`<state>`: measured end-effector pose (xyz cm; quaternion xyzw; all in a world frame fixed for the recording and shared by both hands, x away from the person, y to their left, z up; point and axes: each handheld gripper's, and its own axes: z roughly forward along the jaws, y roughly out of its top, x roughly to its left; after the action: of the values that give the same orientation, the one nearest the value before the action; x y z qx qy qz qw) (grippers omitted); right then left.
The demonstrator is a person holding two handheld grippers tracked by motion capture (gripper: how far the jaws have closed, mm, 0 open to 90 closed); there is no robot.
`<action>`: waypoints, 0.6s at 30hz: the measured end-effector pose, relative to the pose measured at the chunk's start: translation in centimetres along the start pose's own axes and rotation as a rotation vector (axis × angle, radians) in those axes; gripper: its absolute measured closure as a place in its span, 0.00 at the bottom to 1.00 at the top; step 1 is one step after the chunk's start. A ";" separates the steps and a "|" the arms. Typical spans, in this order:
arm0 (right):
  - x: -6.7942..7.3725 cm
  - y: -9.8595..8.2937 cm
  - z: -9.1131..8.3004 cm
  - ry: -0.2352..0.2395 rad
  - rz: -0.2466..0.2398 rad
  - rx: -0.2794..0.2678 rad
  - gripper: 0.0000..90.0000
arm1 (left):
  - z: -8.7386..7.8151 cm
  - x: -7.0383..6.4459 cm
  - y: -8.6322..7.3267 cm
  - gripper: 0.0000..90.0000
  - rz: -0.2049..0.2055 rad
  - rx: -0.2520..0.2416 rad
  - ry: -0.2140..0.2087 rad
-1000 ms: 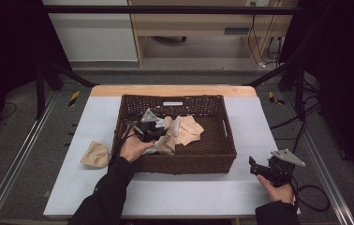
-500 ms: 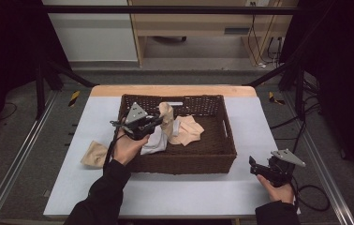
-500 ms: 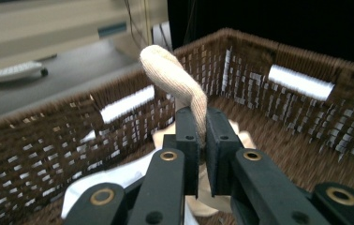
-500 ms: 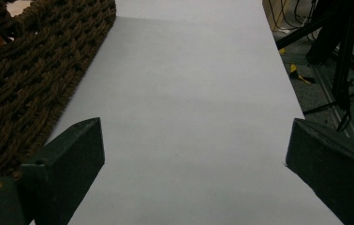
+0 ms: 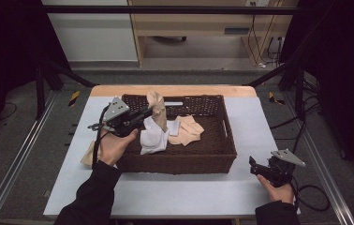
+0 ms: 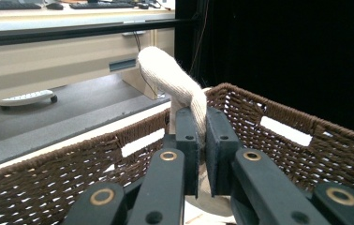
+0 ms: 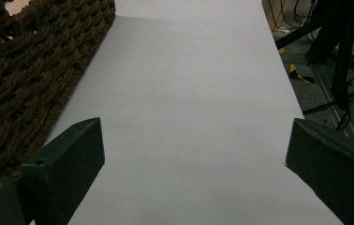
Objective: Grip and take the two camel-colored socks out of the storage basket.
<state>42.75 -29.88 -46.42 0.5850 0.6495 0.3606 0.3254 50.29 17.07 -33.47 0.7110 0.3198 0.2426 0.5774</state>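
My left gripper (image 5: 146,113) is shut on a cream sock (image 5: 158,109) and holds it up above the left part of a brown wicker basket (image 5: 225,140). In the left gripper view the sock (image 6: 165,75) arches up out of my left gripper (image 6: 202,145), whose jaws are closed tight on it. A white cloth (image 5: 154,137) sits just below the sock; I cannot tell if it hangs or rests. A beige cloth (image 5: 188,130) lies in the basket. My right gripper (image 5: 255,167) rests on the table to the basket's right; its jaws stand wide apart around nothing (image 7: 194,154).
Another beige sock (image 5: 89,154) lies on the white table (image 5: 269,117) left of the basket, partly behind the left hand. The basket's woven wall (image 7: 25,70) is close on the right gripper's left. A desk and cables stand beyond the table.
My left gripper has risen out of the basket and drawn back to the left, lifting the cream sock. The right gripper has stayed still.
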 end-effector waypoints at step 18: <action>0.0 0.0 0.0 -0.003 -0.002 0.002 0.05 | -7.9 3.0 1.3 0.94 -0.052 -0.099 0.086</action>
<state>42.75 -29.91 -46.46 0.5853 0.6500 0.3588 0.3258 46.95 24.38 -30.61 0.6619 0.3503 0.2732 0.6037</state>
